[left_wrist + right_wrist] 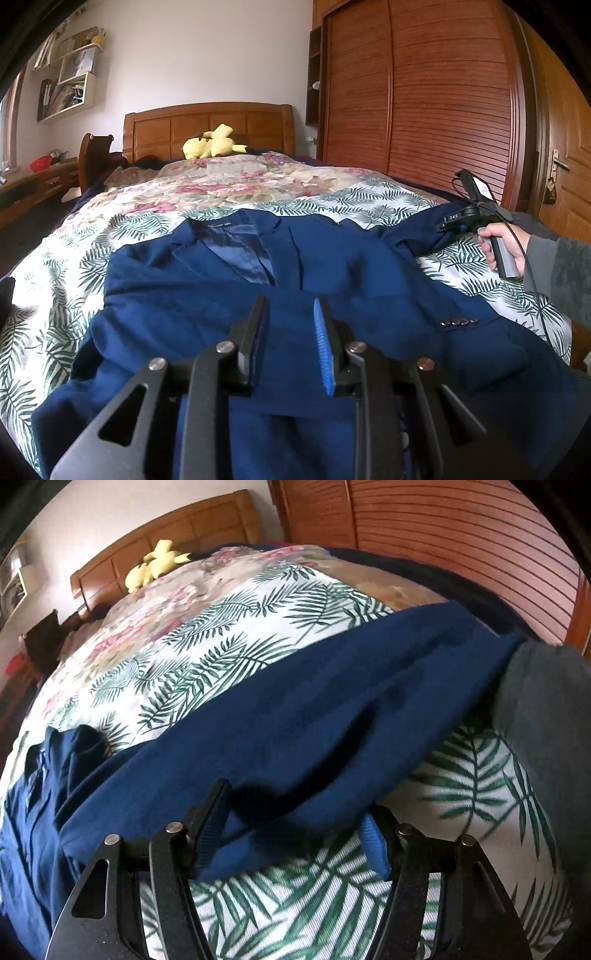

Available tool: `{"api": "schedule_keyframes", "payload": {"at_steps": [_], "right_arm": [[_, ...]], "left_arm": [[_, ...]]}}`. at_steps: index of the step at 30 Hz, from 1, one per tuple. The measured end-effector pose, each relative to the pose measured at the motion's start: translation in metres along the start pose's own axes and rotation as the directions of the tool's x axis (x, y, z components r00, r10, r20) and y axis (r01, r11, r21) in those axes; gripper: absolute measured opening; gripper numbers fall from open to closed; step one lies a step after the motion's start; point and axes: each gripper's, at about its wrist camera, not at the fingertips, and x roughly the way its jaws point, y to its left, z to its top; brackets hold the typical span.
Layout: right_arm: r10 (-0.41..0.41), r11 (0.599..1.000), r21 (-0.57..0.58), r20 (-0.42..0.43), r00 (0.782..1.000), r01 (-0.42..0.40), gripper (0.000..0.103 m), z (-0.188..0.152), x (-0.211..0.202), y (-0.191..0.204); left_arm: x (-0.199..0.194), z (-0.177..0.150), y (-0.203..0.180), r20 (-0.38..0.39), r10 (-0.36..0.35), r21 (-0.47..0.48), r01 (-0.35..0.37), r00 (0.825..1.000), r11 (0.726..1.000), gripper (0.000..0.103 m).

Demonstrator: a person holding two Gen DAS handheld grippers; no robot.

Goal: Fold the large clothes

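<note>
Folding has barely started, by my reckoning: the navy jacket (pixel 229 306) lies face up on the leaf-print bedspread (pixel 55 295), lapels open and lining showing. Starting at the left, the near sleeve, with its row of cuff buttons (pixel 459 322), is already laid across the front, which I take for the first fold. My left gripper (pixel 290 317) hovers over the chest with its fingers a little apart and nothing between them. Further right, the other sleeve (pixel 332 716) stretches out flat over the spread toward the wardrobe (pixel 424 92). My right gripper (pixel 295 823) sits at that sleeve with its fingers spread wide, the cloth lying between them but not pinched. That sleeve is not yet brought in, and the body is not yet doubled. The jacket's long axis runs up the bed, collar (pixel 221 225) toward the headboard (pixel 207 127), hem toward me.
</note>
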Motion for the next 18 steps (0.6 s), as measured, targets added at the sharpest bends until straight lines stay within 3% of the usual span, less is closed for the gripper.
{"api": "schedule_keyframes", "payload": {"at_steps": [1, 2, 3, 5, 10, 14, 18], "right_arm": [[0.007, 1.0, -0.019, -0.012, 1.0, -0.008, 0.028, 0.001, 0.002, 0.003], [0.008, 0.999, -0.043, -0.02, 1.0, -0.009, 0.01, 0.002, 0.003, 0.008], [-0.006, 0.997, -0.078, -0.017, 1.0, 0.005, 0.006, 0.003, 0.003, 0.014], [-0.008, 0.99, -0.138, 0.019, 1.0, 0.011, 0.003, 0.006, -0.007, 0.029], [0.095, 0.972, -0.225, 0.127, 0.987, -0.065, 0.003, 0.014, -0.056, 0.067], [0.249, 0.915, -0.36, 0.152, 0.956, -0.181, 0.002, 0.001, -0.108, 0.119], [0.356, 0.844, -0.466, 0.115, 0.927, -0.266, 0.002, -0.03, -0.144, 0.164]], "left_arm": [[0.001, 0.0, 0.0, -0.002, 0.0, 0.0, 0.0, 1.0, 1.0, 0.022], [0.001, 0.0, 0.0, -0.003, 0.001, 0.0, -0.001, 1.0, 1.0, 0.022], [0.001, 0.0, 0.0, -0.004, 0.001, 0.0, -0.001, 1.0, 1.0, 0.022], [0.0, 0.0, 0.0, -0.001, 0.0, 0.0, 0.0, 1.0, 1.0, 0.022], [0.002, -0.001, 0.0, -0.002, 0.002, 0.001, -0.002, 1.0, 1.0, 0.023], [0.002, -0.002, -0.001, -0.001, 0.006, 0.004, -0.006, 1.0, 1.0, 0.023], [0.001, -0.001, 0.0, -0.001, 0.007, 0.0, -0.007, 1.0, 1.0, 0.023]]}}
